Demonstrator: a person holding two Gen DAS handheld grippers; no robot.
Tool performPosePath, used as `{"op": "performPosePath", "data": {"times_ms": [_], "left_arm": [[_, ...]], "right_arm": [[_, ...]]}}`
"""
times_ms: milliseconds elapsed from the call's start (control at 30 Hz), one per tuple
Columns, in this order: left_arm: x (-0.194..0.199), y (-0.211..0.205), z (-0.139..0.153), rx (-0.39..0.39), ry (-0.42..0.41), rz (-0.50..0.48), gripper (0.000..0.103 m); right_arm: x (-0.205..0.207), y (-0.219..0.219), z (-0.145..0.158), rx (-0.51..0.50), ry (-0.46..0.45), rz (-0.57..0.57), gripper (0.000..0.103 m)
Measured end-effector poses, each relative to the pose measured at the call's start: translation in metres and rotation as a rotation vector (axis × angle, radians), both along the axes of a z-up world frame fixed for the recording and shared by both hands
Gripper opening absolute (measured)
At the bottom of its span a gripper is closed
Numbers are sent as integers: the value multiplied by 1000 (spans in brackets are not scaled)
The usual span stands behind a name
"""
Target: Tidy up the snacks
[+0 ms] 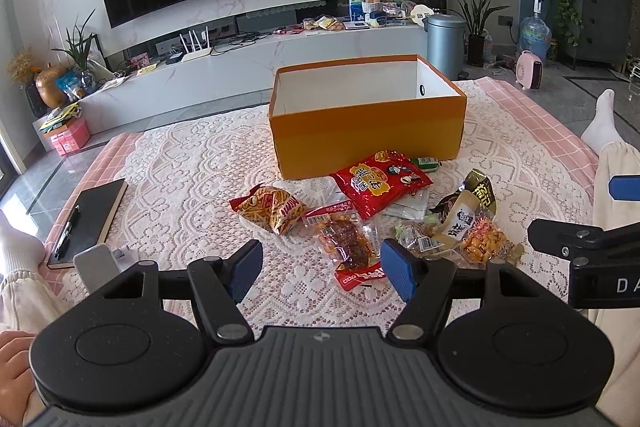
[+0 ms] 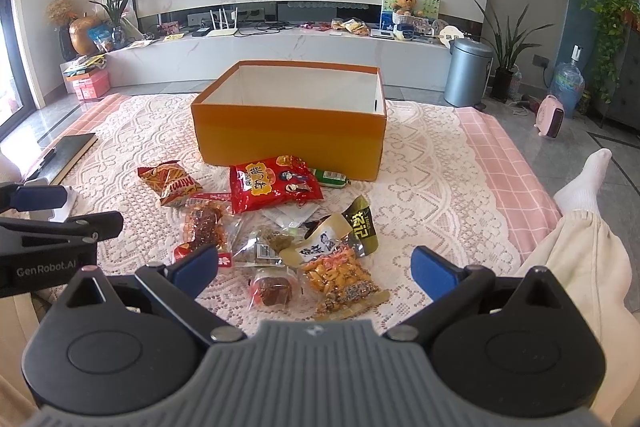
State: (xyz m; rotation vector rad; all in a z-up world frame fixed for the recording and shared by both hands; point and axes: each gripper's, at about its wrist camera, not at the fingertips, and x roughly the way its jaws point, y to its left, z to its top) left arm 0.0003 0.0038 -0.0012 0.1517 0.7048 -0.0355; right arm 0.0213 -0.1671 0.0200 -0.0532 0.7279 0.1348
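Observation:
An open orange box [image 1: 366, 143] with a white inside stands on the lace cloth; it also shows in the right wrist view [image 2: 288, 139]. Several snack packs lie in front of it: a big red bag [image 1: 380, 187] [image 2: 274, 183], a striped Mimi bag [image 1: 274, 211] [image 2: 170, 183], a clear pack of dark red pieces [image 1: 346, 239] [image 2: 204, 223], a green sausage [image 1: 426, 163] [image 2: 330, 177], an olive pack [image 2: 362, 225] and a clear pack of orange crackers [image 1: 484, 243] [image 2: 340, 275]. My left gripper [image 1: 322, 269] is open above the near packs. My right gripper [image 2: 316, 267] is open wide above the cracker pack.
A black notebook with a pen [image 1: 90, 219] and a phone [image 1: 98, 265] lie at the left on the pink cloth. The person's legs in white socks [image 2: 580, 183] flank the cloth. A TV bench [image 2: 280, 47], a bin [image 2: 466, 73] and plants stand behind.

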Motion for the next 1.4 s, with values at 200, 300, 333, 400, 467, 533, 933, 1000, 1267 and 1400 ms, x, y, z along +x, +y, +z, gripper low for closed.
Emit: {"op": "performPosePath", "data": {"times_ms": [200, 300, 333, 400, 467, 533, 933, 1000, 1267, 1400], "left_arm": [[0, 0, 0, 0, 0, 0, 80], [0, 1, 0, -1, 1, 0, 80], [0, 1, 0, -1, 1, 0, 80], [-1, 1, 0, -2, 1, -1, 79], [0, 1, 0, -5, 3, -1, 79], [1, 1, 0, -6, 7, -2, 80], [15, 8, -13, -120, 40, -70, 66], [21, 10, -19, -160, 61, -99, 62], [60, 27, -56, -250, 177, -29, 73], [82, 31, -73, -291, 226, -4, 75]], "right_arm": [[-1, 0, 1, 4, 2, 1, 99], [-1, 0, 1, 6, 2, 3, 99], [-1, 0, 0, 7, 2, 5, 99], [0, 0, 0, 9, 5, 6, 99], [1, 1, -1, 10, 8, 5, 99], [2, 0, -2, 12, 11, 5, 99], [13, -7, -16, 38, 5, 21, 85], [20, -10, -24, 56, 23, 34, 80], [56, -13, -62, 39, 103, 70, 71], [77, -19, -84, 26, 149, 79, 66]]}}
